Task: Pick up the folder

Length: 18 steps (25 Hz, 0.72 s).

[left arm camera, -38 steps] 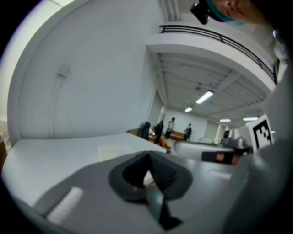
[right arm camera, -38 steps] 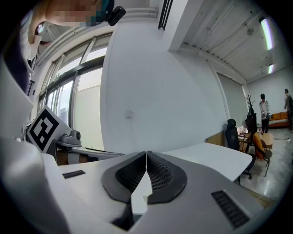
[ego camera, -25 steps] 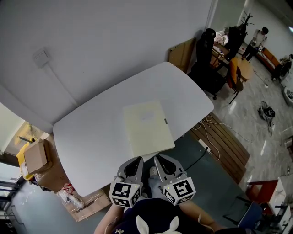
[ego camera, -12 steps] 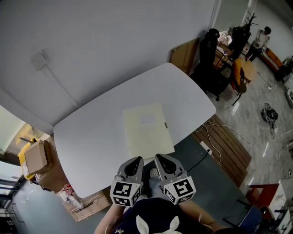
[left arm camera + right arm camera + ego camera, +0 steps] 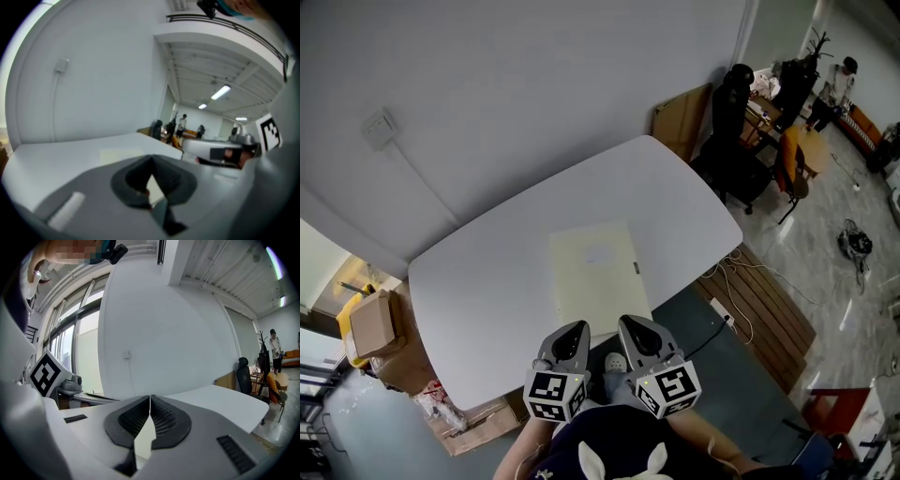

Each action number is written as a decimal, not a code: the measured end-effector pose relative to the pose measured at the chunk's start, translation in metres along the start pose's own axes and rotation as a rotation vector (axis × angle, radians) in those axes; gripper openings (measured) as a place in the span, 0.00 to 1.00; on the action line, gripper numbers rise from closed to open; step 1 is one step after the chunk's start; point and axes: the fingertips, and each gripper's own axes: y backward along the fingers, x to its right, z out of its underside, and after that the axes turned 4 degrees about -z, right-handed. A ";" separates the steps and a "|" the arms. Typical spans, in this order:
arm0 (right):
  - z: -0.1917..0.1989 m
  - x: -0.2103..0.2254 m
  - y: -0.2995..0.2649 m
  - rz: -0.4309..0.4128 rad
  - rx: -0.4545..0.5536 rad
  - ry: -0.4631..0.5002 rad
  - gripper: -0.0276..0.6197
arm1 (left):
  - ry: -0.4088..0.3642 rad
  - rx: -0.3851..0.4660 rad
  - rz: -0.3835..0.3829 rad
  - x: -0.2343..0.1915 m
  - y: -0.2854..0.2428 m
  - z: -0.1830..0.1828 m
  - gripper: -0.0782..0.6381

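1. While the folder [image 5: 598,272] lies flat on the white table [image 5: 478,281], close to its near edge, both grippers hang just short of that edge, side by side above the person's lap.
2. Left gripper [image 5: 573,330]: its jaws are pressed together with nothing between them, as its own view [image 5: 151,161] shows.
3. Right gripper [image 5: 634,326]: its jaws likewise meet at the tips and hold nothing [image 5: 150,399].
4. From the fingers, the folder lies straight ahead and slightly below, its long axis running away from the person and its short near edge facing both tips.
5. Neither hand is clearly nearer; the left lines up roughly with the near left corner and the right with the near edge's right half, though the steep head view makes this hard to judge.
6. My reading: the approach is under way, and the jaws must part before any grasp.
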 end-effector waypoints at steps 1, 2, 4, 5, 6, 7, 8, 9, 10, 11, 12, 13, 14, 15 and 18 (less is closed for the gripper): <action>-0.001 0.003 -0.001 -0.001 -0.001 0.001 0.06 | -0.001 0.001 -0.005 0.000 -0.002 -0.001 0.12; -0.001 0.005 -0.002 -0.003 -0.002 0.003 0.06 | -0.002 0.002 -0.008 0.000 -0.004 -0.002 0.12; -0.002 0.010 -0.006 -0.009 -0.006 0.005 0.06 | -0.003 0.002 -0.010 0.001 -0.009 -0.003 0.12; -0.002 0.012 -0.007 -0.013 -0.008 0.006 0.06 | -0.002 0.001 -0.011 0.001 -0.012 -0.004 0.12; -0.002 0.015 -0.009 -0.017 -0.010 0.007 0.06 | 0.001 0.001 -0.015 0.000 -0.015 -0.004 0.12; -0.002 0.017 -0.010 -0.019 -0.011 0.008 0.06 | 0.003 0.001 -0.020 -0.001 -0.018 -0.004 0.12; -0.001 0.021 -0.012 -0.019 -0.013 0.009 0.06 | 0.005 0.000 -0.026 -0.002 -0.021 -0.004 0.12; -0.001 0.024 -0.014 -0.018 -0.015 0.010 0.06 | 0.007 0.000 -0.031 -0.003 -0.024 -0.004 0.12; -0.001 0.028 -0.015 -0.015 -0.018 0.009 0.06 | 0.009 0.000 -0.035 -0.003 -0.027 -0.004 0.13; 0.000 0.032 -0.016 -0.013 -0.021 0.008 0.06 | 0.010 0.000 -0.039 -0.003 -0.030 -0.005 0.13; 0.000 0.036 -0.017 -0.012 -0.024 0.006 0.06 | 0.010 0.001 -0.043 -0.003 -0.032 -0.006 0.14; 0.000 0.039 -0.017 -0.013 -0.027 0.005 0.06 | 0.010 0.001 -0.047 -0.003 -0.034 -0.006 0.15; 0.001 0.041 -0.018 -0.015 -0.032 0.005 0.06 | 0.011 0.001 -0.052 -0.003 -0.036 -0.007 0.15; 0.001 0.043 -0.020 -0.018 -0.037 0.005 0.06 | 0.011 0.001 -0.057 -0.004 -0.038 -0.007 0.16; 0.003 0.048 -0.026 -0.028 -0.050 0.005 0.06 | 0.010 0.001 -0.072 -0.007 -0.044 -0.007 0.19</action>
